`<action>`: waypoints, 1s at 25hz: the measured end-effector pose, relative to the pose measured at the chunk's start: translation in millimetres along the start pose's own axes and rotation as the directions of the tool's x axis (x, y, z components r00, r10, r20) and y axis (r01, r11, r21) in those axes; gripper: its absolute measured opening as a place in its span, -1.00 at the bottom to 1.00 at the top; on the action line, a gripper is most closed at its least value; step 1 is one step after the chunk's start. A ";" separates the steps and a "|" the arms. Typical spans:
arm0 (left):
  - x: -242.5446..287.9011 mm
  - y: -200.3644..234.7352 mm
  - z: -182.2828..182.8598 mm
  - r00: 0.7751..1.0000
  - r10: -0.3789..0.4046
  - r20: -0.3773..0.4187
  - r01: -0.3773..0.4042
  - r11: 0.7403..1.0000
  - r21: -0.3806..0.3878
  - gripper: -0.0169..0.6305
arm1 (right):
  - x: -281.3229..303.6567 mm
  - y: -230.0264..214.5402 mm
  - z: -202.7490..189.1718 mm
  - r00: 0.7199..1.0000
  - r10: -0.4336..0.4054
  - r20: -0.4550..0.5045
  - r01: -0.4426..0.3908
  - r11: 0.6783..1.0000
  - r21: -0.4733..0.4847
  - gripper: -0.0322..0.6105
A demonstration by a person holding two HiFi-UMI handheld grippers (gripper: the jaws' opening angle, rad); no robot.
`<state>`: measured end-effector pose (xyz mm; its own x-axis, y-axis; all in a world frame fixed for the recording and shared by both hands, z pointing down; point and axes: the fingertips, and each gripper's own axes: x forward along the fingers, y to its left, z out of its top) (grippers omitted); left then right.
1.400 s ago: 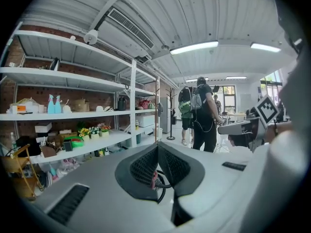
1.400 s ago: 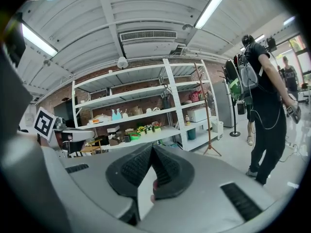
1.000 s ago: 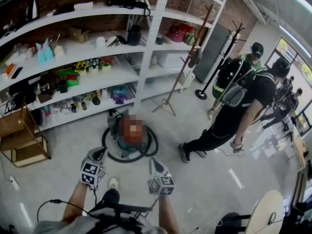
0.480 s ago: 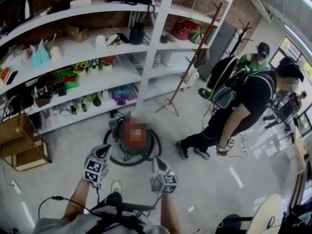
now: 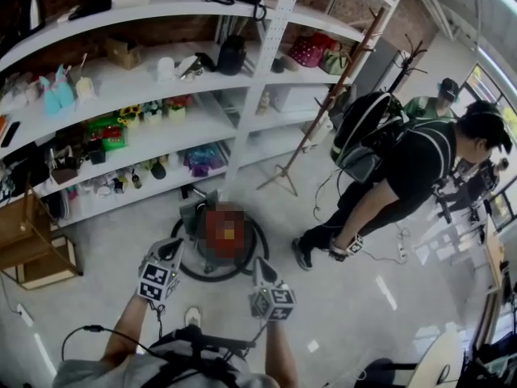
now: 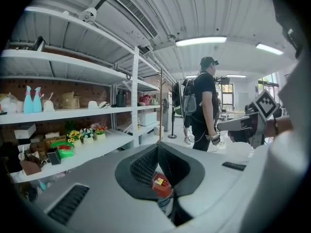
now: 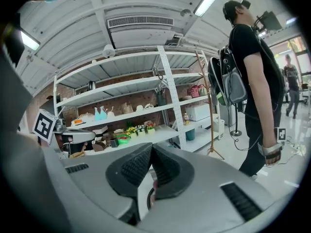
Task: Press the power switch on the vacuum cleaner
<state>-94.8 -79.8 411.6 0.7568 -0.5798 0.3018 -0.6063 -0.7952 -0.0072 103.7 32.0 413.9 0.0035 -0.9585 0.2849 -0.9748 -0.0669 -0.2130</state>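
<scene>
The vacuum cleaner (image 5: 196, 210) has its switch unpressed, I judge: neither of my tongs touches it. My left tongs (image 5: 171, 246) and right tongs (image 5: 257, 264) are both closed on nothing, held above the floor (image 5: 339, 297). The cleaner sits just ahead and below, between them, before the shelves (image 5: 206, 120). Reaching down remains.

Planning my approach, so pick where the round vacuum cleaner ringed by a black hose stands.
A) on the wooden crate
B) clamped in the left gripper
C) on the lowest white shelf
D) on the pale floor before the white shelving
D: the round vacuum cleaner, ringed by its black hose, stands on the pale floor before the white shelving, ahead of the left gripper and right gripper, both shut and apart from it.
</scene>
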 end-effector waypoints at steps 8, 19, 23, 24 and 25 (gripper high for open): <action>31.4 30.5 3.7 1.000 -0.013 -0.003 0.013 1.000 0.002 -0.93 | 41.0 -1.7 4.5 1.000 -0.015 -0.016 0.015 1.000 0.003 -0.86; 57.8 45.9 -5.6 0.999 -0.016 -0.042 0.015 1.000 -0.021 -0.93 | 71.6 -6.6 -2.0 0.997 -0.011 -0.071 0.011 1.000 0.000 -0.86; 70.1 47.7 -12.6 0.998 -0.013 -0.060 0.011 1.000 -0.028 -0.93 | 82.2 -15.9 -7.3 0.995 -0.012 -0.098 0.013 1.000 0.002 -0.86; 73.4 48.9 -14.2 0.998 -0.011 -0.064 0.009 1.000 -0.029 -0.93 | 86.0 -16.4 -7.5 0.995 -0.006 -0.096 0.007 1.000 0.008 -0.86; 77.0 50.1 -15.6 0.998 -0.007 -0.068 0.006 1.000 -0.029 -0.93 | 90.2 -17.5 -7.8 0.996 0.001 -0.094 0.001 1.000 0.013 -0.86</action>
<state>-70.7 -161.5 449.3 0.7429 -0.5603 0.3662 -0.6089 -0.7930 0.0219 119.4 -51.1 450.6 -0.0181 -0.9283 0.3713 -0.9718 -0.0710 -0.2250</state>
